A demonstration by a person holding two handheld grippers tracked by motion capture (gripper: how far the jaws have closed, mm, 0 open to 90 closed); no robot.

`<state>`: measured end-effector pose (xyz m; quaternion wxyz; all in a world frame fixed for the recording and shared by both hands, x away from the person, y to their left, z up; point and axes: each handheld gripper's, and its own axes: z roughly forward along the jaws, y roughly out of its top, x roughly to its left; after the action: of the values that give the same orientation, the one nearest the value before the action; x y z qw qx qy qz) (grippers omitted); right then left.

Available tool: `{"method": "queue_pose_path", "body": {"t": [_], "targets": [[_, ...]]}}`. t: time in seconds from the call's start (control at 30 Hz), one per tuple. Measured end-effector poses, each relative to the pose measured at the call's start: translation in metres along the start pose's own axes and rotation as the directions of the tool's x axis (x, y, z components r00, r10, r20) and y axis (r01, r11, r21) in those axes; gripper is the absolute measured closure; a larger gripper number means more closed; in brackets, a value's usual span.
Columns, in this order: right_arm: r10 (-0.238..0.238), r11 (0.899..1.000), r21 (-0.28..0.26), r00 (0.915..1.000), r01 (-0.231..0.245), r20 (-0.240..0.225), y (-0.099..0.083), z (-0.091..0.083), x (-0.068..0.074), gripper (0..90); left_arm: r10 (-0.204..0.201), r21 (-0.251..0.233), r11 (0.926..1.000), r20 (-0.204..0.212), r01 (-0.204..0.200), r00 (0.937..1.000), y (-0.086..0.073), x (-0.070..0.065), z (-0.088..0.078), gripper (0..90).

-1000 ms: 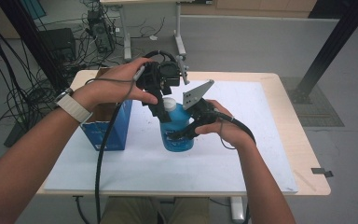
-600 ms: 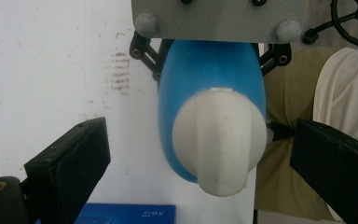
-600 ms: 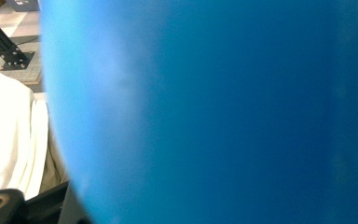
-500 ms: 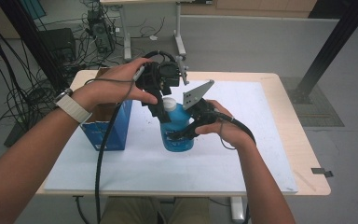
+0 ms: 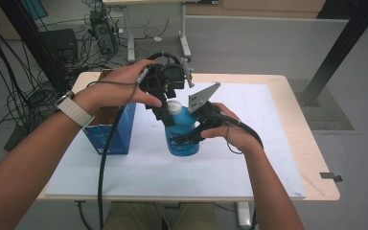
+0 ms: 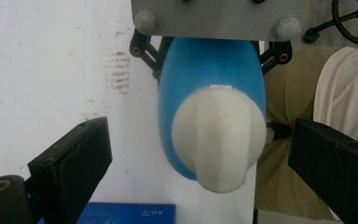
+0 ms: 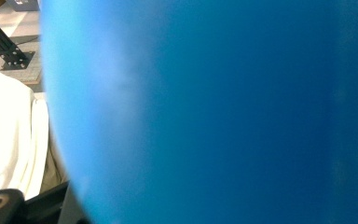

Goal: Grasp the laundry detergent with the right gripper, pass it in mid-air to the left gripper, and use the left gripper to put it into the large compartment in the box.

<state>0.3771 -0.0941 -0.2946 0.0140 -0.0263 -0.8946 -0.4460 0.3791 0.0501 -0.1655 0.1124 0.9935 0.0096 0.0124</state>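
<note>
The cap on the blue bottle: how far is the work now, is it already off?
Done: the bottle stands upright on the table, and the right gripper holds its body. In hand: the left gripper is above the white cap, jaws open on both sides, not touching it. Left: closing on the cap and, probably, unscrewing it; it is not off yet.

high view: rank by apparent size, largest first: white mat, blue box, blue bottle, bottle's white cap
1. white mat, covering most of the tabletop.
2. and 3. blue box and blue bottle: look alike in size, both partly hidden by hands and grippers, so I won't rank them.
4. white cap, clearly smallest.
</note>
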Motion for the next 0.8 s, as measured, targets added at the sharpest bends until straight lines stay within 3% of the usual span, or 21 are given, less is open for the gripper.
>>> {"method": "queue_pose_path", "body": {"t": [0.8], "targets": [[0.003,1.0,0.002,1.0,-0.003,0.0,-0.0002,-0.0006,0.0006,43.6,0.007,0.01,0.9999,-0.002,-0.007,1.0,0.0005,-0.001,0.0006,7.1]]}}
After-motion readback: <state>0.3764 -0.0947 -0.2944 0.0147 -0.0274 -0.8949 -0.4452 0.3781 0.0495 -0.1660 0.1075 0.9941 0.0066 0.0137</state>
